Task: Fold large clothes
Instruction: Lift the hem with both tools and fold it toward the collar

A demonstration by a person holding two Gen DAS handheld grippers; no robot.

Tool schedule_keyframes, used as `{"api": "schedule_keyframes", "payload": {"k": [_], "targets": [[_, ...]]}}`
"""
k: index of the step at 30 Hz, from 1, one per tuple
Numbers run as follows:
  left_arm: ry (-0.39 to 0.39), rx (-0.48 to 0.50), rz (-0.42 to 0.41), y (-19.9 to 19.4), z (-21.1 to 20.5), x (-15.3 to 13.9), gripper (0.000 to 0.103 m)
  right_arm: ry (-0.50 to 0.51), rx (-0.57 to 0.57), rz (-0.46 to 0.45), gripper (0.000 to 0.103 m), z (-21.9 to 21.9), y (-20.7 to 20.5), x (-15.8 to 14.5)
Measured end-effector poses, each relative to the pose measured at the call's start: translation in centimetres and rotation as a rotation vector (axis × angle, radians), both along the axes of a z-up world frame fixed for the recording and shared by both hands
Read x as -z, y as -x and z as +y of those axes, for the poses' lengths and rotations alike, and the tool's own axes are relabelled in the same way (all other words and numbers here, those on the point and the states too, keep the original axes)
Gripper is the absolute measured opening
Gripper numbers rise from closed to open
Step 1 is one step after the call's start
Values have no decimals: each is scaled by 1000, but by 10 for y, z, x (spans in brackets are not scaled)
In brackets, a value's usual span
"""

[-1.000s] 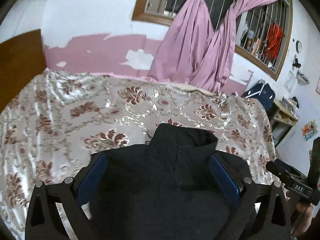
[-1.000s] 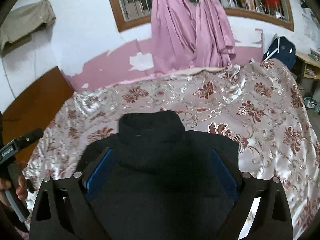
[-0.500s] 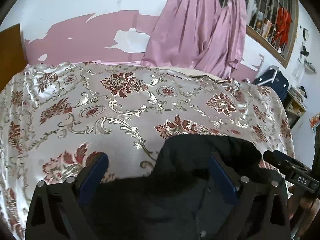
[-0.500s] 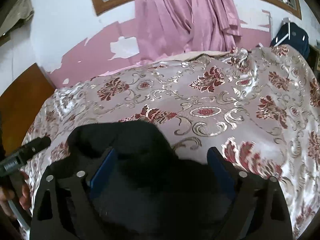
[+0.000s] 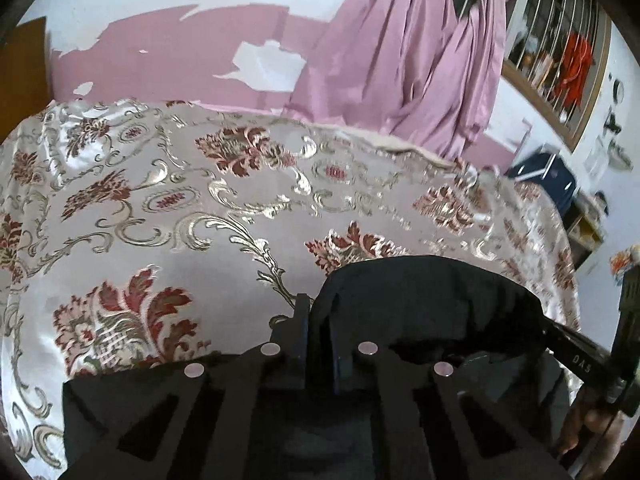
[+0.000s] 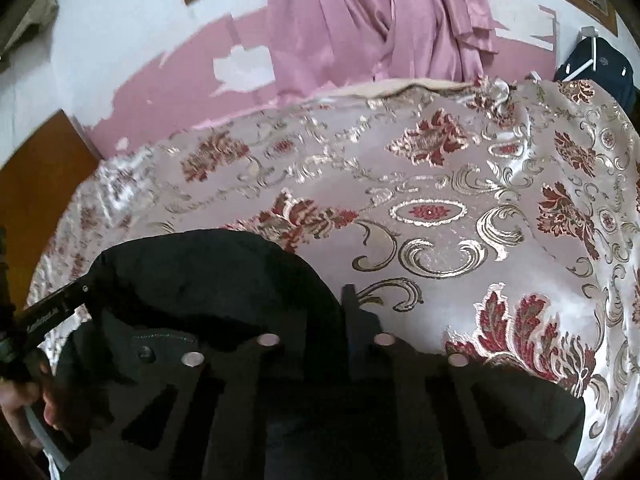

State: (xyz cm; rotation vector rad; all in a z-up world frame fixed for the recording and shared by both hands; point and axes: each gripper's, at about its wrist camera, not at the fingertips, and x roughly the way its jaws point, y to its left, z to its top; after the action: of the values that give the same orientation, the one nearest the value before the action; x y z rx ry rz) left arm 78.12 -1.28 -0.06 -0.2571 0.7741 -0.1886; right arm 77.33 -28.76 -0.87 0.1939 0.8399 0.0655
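A black, thick-collared garment (image 5: 420,300) lies on a bed covered by a shiny floral brocade bedspread (image 5: 180,220). The left gripper (image 5: 318,332) is clenched on its fabric; the right gripper (image 6: 340,320), jaws closing, pinches it too.

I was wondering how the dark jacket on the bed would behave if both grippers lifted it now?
The dark jacket will probably hang floppy: its collar already slumps in soft folds. It looks thick, so likely fairly heavy for cloth. On the glossy floral bedspread it may slide easily. The left gripper and right gripper appear shut on its fabric.
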Motion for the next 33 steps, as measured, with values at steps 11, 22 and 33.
{"api": "schedule_keyframes", "payload": {"k": [11,22,33], "targets": [[76,97,-4,74,30,7,6,21,-174,-127,5,-19,91,-24],[-2,168,115,93,27,59,6,72,-254,-15,4,-21,124,31],[5,153,59,102,23,88,6,61,-231,-9,4,-10,126,68]]}}
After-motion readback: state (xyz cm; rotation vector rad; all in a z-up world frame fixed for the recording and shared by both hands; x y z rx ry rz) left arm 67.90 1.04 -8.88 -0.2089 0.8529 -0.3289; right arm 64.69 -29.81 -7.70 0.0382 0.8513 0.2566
